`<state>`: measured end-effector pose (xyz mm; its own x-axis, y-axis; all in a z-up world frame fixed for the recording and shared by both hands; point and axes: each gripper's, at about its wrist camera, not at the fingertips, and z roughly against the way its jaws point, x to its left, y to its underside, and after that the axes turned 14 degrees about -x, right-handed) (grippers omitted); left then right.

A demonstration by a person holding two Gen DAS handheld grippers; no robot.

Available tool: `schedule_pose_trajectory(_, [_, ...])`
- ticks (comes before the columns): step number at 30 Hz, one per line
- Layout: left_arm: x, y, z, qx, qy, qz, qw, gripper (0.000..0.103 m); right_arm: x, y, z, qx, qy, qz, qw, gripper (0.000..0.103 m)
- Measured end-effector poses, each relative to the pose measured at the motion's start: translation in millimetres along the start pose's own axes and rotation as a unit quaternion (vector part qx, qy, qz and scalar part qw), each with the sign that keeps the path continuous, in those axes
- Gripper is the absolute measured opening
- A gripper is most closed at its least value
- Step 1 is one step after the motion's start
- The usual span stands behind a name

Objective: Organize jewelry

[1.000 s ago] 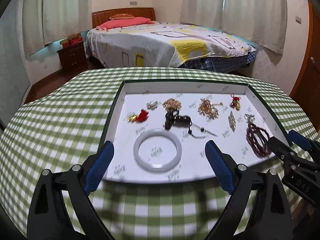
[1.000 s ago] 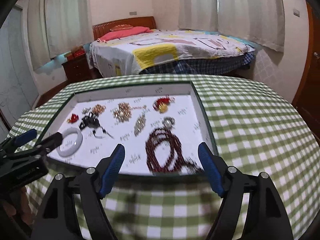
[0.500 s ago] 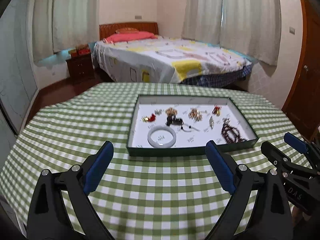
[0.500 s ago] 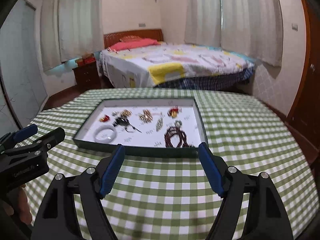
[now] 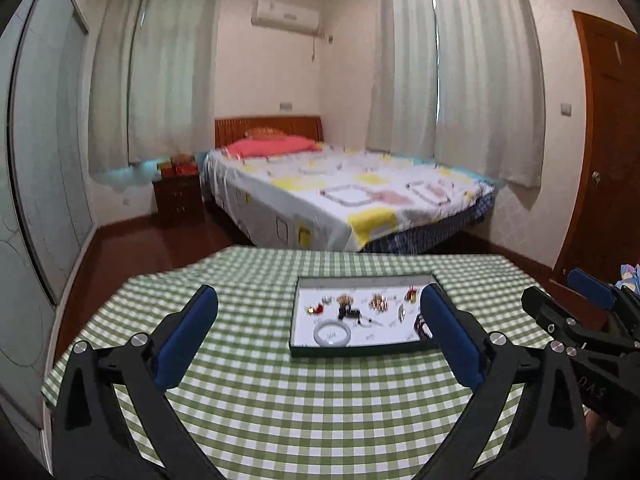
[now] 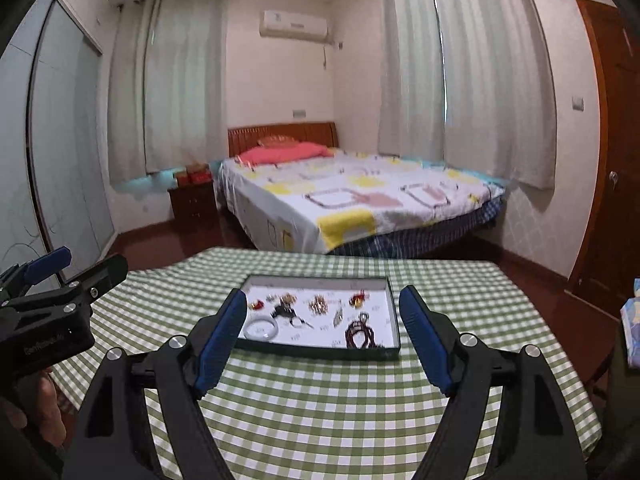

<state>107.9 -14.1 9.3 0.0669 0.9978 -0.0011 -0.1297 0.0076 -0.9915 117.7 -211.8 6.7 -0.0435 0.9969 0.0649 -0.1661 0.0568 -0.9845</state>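
tray [image 5: 352,351]: dark green rim, white floor, flat on the green checked table [image 5: 280,400]; my landmark for every entry below.

bangle [image 5: 332,333]: pale ring, lying flat in the tray's near left corner.

red charm [image 5: 318,309]: small, with a gold bit, on the tray's left side beyond the bangle.

black piece [image 5: 349,313]: dark lump with a cord, mid-tray, just beyond and right of the bangle.

gold clusters [image 5: 379,301]: two small heaps along the tray's far half; detail too blurred to tell more.

red-and-gold charm [image 6: 357,298]: near the tray's far right corner.

bead string [image 6: 360,335]: dark red, coiled in the tray's near right corner.

left gripper [image 5: 316,336]: mine, held above the table on the near side of the tray and well apart from it. its jaws have just been opening further and stand wide, with nothing between the blue pads.

right gripper [image 6: 322,334]: mine, also on the near side of the tray and clear of it. jaws spread, having just opened a little more, nothing held.

bed [image 5: 344,196]: patterned sheet, pink pillow, beyond the tray's far side.

curtains [image 5: 452,80]: pale, drawn, behind the bed.
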Motion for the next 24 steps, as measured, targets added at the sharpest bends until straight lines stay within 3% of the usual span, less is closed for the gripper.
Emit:
schedule_pose_trajectory(10, [3,-25,53,-0.05,0.005,0.01,0.9987,0.099,11,-27,48,-0.053,-0.014,0.009,0.998,0.076])
schedule_pose_trajectory(24, [7,-24,69,-0.061,0.005,0.01,0.9981,0.099,13,-24,56,-0.069,-0.018,0.013,0.997,0.076])
